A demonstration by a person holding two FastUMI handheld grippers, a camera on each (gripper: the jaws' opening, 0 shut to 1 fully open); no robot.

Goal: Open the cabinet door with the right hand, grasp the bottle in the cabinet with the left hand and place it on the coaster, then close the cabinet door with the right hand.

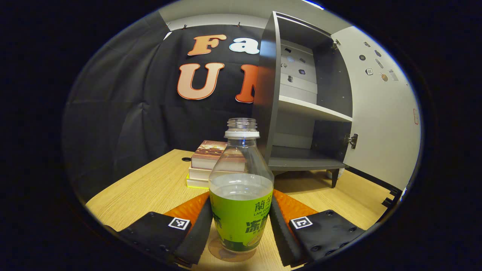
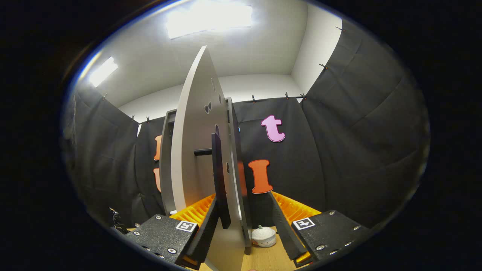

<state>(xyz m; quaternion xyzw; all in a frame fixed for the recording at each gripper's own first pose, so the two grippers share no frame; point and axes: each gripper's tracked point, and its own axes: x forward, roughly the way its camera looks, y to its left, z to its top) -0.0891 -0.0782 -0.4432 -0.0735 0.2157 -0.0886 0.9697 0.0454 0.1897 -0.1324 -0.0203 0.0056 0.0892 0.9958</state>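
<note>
Door (image 1: 380, 109) was open, bottle (image 1: 241, 195) stood on the coaster (image 1: 226, 254) between the left hand-held gripper (image 1: 241, 229) fingers, grip unclear; right hand-held gripper (image 2: 244, 229) gaped around the door edge, closing left.

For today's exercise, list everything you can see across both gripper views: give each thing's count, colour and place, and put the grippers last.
bottle: one, clear with green label, no cap, standing on the coaster between the left gripper's fingers.
coaster: one, brownish, under the bottle on the table.
books: a stack of three, behind the bottle, left of the cabinet.
cabinet: one, grey, shelves bare, on the table.
cabinet door: one, white, swung open, dark handle.
table: one, light wood.
small round object: one, white, on the table beyond the door.
left gripper: around the bottle.
right gripper: open, astride the door edge.
</note>
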